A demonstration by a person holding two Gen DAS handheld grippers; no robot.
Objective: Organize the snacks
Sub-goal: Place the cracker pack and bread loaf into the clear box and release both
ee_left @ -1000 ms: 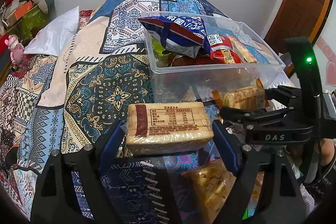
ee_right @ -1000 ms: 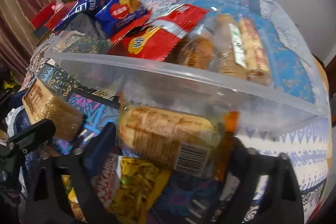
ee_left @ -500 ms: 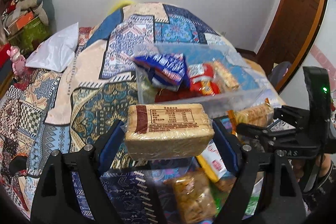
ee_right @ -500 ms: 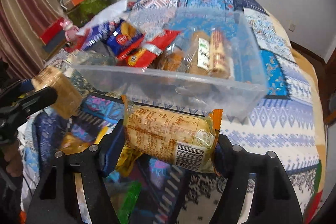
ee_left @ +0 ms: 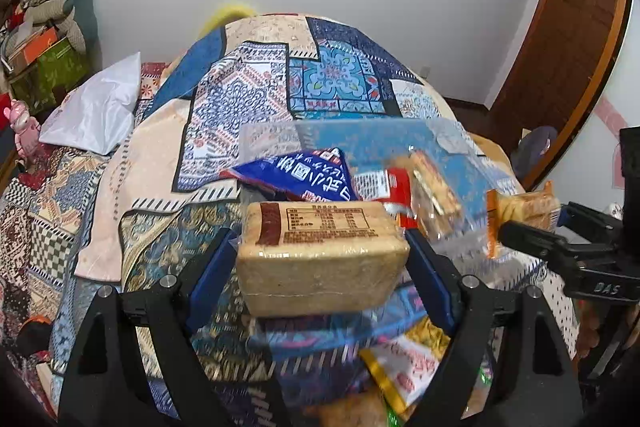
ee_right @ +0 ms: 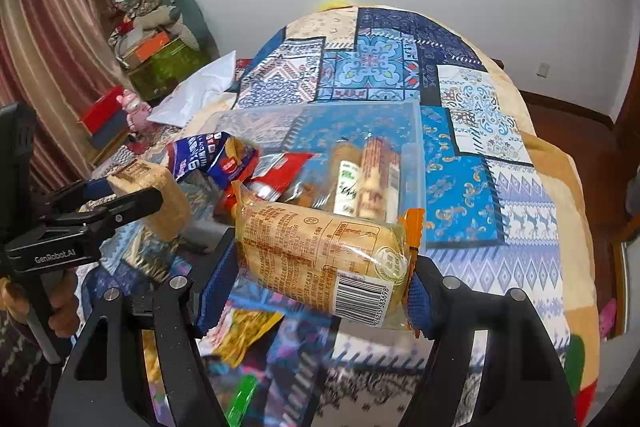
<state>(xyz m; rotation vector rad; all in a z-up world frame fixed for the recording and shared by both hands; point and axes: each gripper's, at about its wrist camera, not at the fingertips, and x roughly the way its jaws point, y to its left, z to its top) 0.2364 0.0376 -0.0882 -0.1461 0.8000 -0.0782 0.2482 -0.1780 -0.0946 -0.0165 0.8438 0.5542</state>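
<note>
My left gripper (ee_left: 320,261) is shut on a tan block-shaped biscuit pack (ee_left: 320,247) with a printed label on top, held in the air in front of the clear plastic bin (ee_left: 272,139). My right gripper (ee_right: 322,275) is shut on a clear-wrapped bread pack (ee_right: 320,247) with orange ends and a barcode, also raised just before the bin (ee_right: 416,147). The bin sits on the bedspread and holds a blue packet (ee_left: 304,175), a red packet (ee_left: 384,183) and biscuit sleeves (ee_right: 376,179). Each gripper appears at the side of the other's view, with the left gripper (ee_right: 120,195) and the right gripper (ee_left: 532,223) side by side.
Loose snack packets (ee_left: 404,367) lie on the patchwork bedspread (ee_right: 472,187) under both grippers, among them a yellow one (ee_right: 248,331). A white pillow (ee_left: 92,115) lies at the left. Boxes and bags (ee_right: 156,47) are piled by the curtain. A wooden door (ee_left: 560,67) stands at the right.
Both grippers have risen with their packs. The bin, once level with them and close, now sits lower and farther, seen from above. More of the wall shows.
</note>
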